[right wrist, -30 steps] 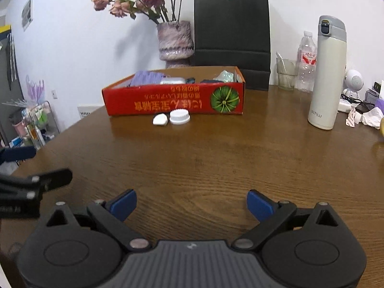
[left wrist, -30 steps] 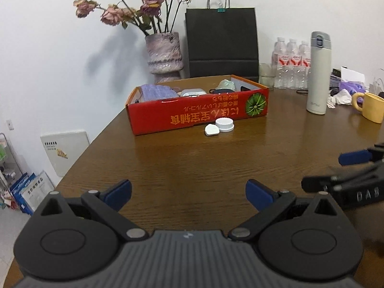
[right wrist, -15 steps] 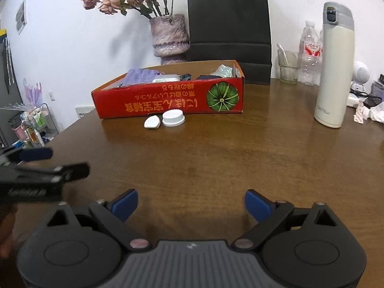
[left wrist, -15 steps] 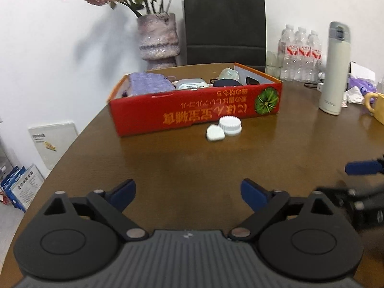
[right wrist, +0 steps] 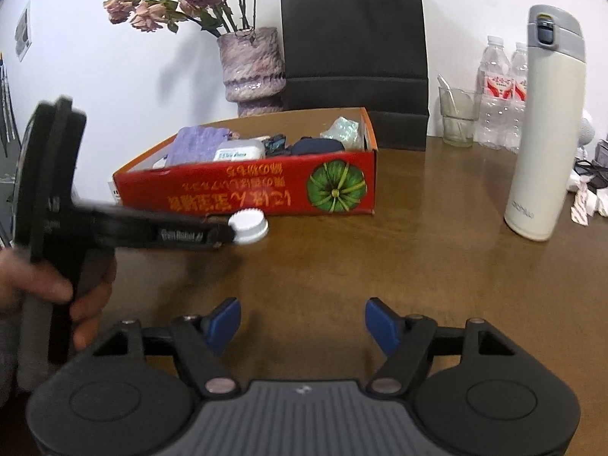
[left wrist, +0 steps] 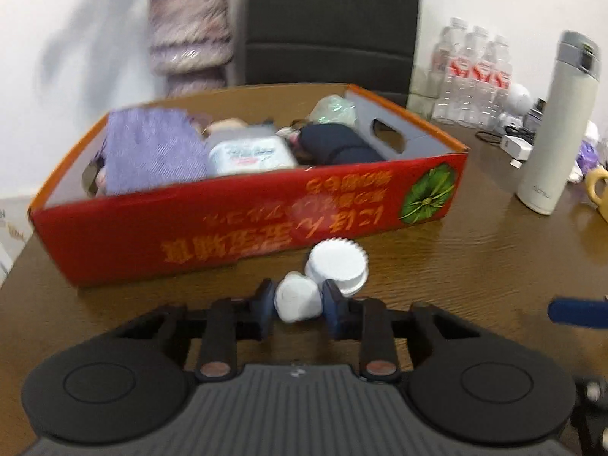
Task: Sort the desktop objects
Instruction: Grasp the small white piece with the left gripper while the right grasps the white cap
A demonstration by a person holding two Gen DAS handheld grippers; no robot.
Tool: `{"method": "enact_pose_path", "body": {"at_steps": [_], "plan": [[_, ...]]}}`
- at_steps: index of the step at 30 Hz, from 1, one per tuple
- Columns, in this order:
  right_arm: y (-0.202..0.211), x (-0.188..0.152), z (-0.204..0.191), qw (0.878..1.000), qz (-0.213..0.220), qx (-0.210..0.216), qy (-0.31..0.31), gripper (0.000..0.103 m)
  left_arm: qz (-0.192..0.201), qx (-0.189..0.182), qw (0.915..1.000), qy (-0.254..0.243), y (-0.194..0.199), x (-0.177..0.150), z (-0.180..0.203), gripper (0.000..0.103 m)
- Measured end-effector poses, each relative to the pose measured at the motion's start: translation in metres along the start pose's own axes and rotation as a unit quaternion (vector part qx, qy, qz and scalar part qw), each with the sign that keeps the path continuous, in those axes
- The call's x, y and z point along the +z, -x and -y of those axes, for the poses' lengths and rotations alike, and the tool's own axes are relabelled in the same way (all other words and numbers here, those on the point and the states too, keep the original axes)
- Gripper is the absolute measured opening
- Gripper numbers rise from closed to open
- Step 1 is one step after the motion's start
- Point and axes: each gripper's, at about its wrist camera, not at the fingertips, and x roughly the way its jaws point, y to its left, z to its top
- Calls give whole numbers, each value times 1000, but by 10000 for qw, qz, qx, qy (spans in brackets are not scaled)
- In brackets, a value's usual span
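My left gripper point(left wrist: 298, 304) is shut on a small white rounded case point(left wrist: 296, 301) on the brown table, just in front of the red cardboard box point(left wrist: 247, 224). A white ribbed round cap point(left wrist: 337, 268) lies right behind the case, touching the box's front. In the right wrist view the left gripper point(right wrist: 224, 230) reaches in from the left to the cap point(right wrist: 249, 225) and hides the case. My right gripper point(right wrist: 303, 321) is open and empty over bare table, well short of the box point(right wrist: 266, 190).
The box holds a purple cloth point(left wrist: 152, 148), a wipes pack point(left wrist: 250, 155) and dark items. A white thermos point(right wrist: 543, 125), water bottles point(right wrist: 501, 87), a glass point(right wrist: 456, 116), a black paper bag point(right wrist: 353, 38), a flower vase point(right wrist: 252, 64) and a yellow mug point(left wrist: 598, 190) stand around.
My left gripper moved forward to the box and closed on the small white case. My right gripper moved slightly closer and stayed open.
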Motion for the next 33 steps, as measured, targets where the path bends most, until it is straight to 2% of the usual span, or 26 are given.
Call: {"method": "enact_pose_path", "body": {"at_steps": [4,7,10,12,15,18,20,29,33], "plan": [[-23,19,-4,9999,13,168,34,71,-34,-85,9993,360,11,-5,-22,28],[-45,34,-17,9994,-16,295,179,71,96,-128,9979,625,24,-9,-40,28],[-70,46,-33,9985,-63,430,327,71,192,-54,9960,875,32,-10,-56,28],[-87,51,-44,9981,-120,424,422,67,207,23,9950,975,34,-8,-63,28],[-106,53,-55,9967,-218,457,639,52,226,232,9954,903,39,-6,-64,28],[-114,52,-62,9961,-158,315,813,46,534,147,9958,727,52,-5,-60,28],[-116,52,-64,9961,-111,253,837,37,574,77,9960,678,54,-4,-57,28],[-119,54,-62,9972,-82,181,717,40,409,329,9965,648,42,-8,-57,28],[-119,55,-59,9982,-60,204,564,39,326,197,9966,727,43,-8,-56,28]]}}
